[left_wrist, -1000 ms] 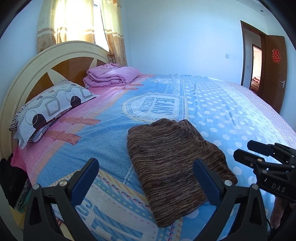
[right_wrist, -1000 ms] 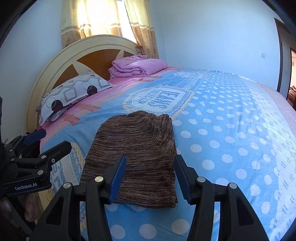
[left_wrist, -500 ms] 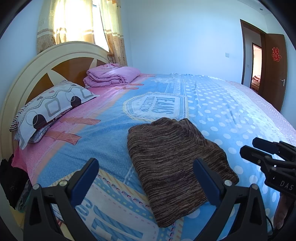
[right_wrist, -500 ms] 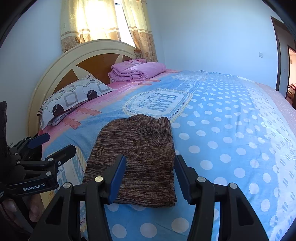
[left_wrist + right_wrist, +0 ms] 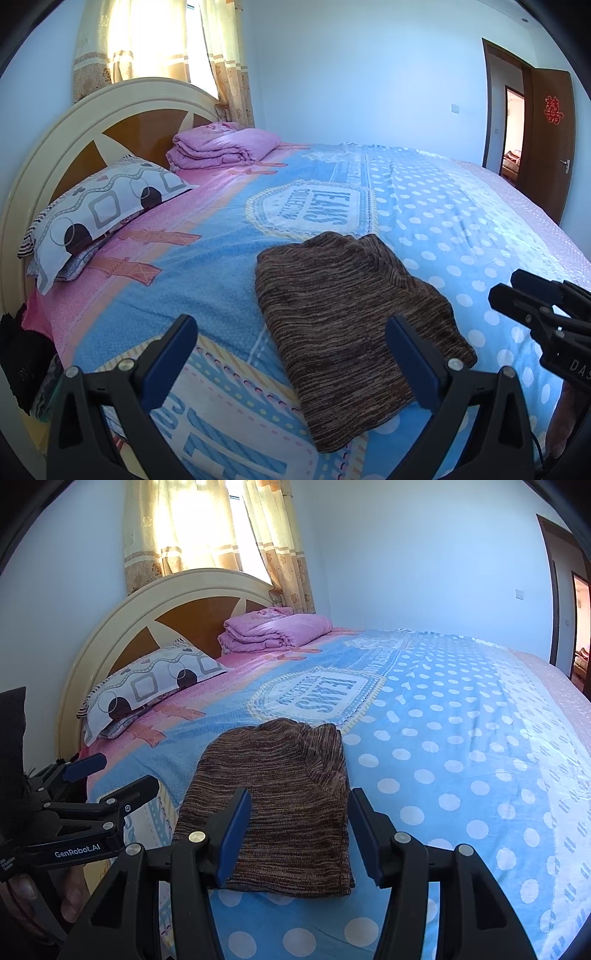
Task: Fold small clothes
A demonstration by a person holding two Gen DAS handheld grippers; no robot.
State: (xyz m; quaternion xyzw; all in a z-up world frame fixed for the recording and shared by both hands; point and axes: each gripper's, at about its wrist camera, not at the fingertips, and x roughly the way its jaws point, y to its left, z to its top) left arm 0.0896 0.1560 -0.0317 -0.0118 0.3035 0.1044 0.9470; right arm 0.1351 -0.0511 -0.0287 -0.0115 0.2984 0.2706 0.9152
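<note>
The folded brown striped knitted garment (image 5: 347, 317) lies flat on the blue dotted bed cover (image 5: 454, 221), near the bed's front edge. The left hand-held gripper (image 5: 291, 350) is wide open above it. The right hand-held gripper (image 5: 299, 830) stands half open, gripping nothing. No container is visible.

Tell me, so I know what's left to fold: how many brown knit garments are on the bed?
1: the brown knit garment lies folded on the bedspread, just ahead of both grippers.
</note>
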